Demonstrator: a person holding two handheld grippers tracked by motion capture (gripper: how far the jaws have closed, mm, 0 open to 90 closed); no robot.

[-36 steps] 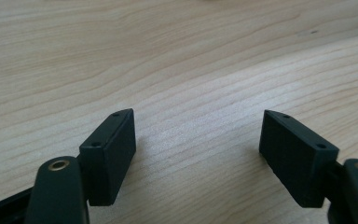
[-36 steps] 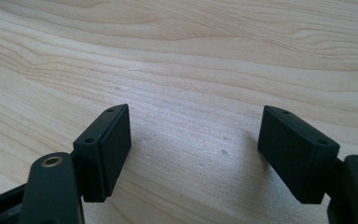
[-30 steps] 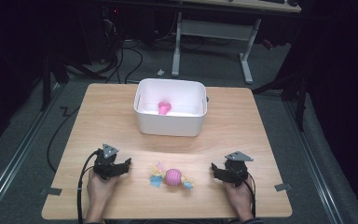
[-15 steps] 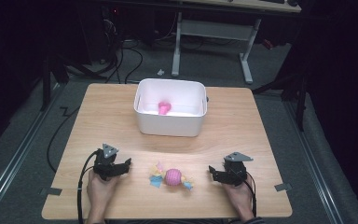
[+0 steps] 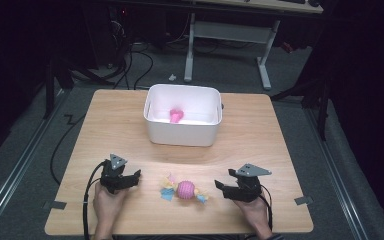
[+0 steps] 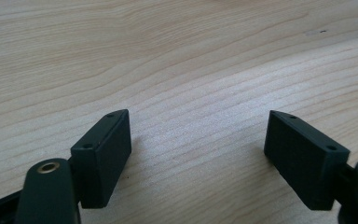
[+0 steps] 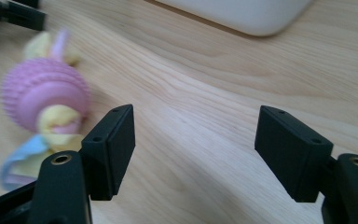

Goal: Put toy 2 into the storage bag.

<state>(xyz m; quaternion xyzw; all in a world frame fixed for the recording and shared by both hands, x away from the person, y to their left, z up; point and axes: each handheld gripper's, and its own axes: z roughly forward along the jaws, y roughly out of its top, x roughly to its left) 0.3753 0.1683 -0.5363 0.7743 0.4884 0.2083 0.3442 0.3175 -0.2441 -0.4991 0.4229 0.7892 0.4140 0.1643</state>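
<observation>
High view: right gripper [image 5: 223, 190] has edged left toward the toy [image 5: 185, 189] since a second ago; toy lies between the hands, near the tub [image 5: 182, 135].
Left gripper view: left gripper [image 6: 198, 154] wide, only table [image 6: 182, 56].
Right gripper view: jaws wide, toy just left; likely closing in to grab

White bin [image 5: 182, 132] at table's [image 5: 260, 145] far middle; pink item [image 5: 176, 116] inside.
</observation>
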